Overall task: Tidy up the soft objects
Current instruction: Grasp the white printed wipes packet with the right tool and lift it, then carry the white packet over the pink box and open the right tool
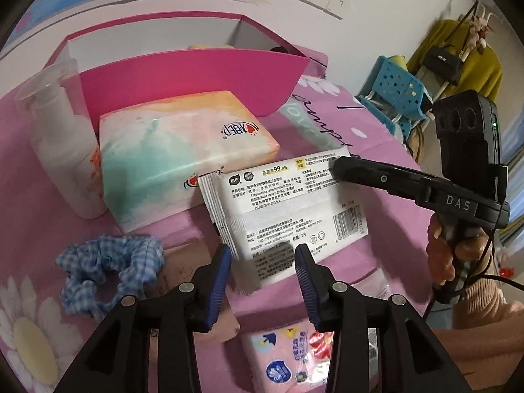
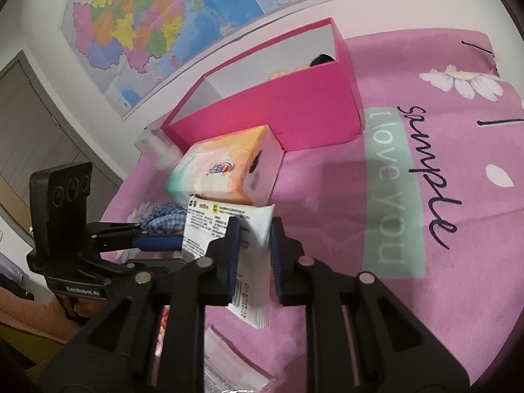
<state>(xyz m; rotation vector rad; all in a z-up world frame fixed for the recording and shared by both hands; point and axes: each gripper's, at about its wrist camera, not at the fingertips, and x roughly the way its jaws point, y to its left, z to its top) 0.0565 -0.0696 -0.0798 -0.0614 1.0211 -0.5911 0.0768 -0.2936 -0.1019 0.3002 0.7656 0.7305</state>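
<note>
One wipes pack [image 2: 252, 245] sits clamped inside the right claw [image 2: 253, 245].

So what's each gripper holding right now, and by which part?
Right gripper pinches the white wipes pack by its end edge. Left gripper holds nothing.

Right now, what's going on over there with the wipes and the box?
The right gripper is clamped on the white wet-wipe pack, holding it up over the pink bedsheet. The left gripper is open just short of the pack's other end. The pink box sits behind, with the tissue pack and blue scrunchie outside it.
</note>
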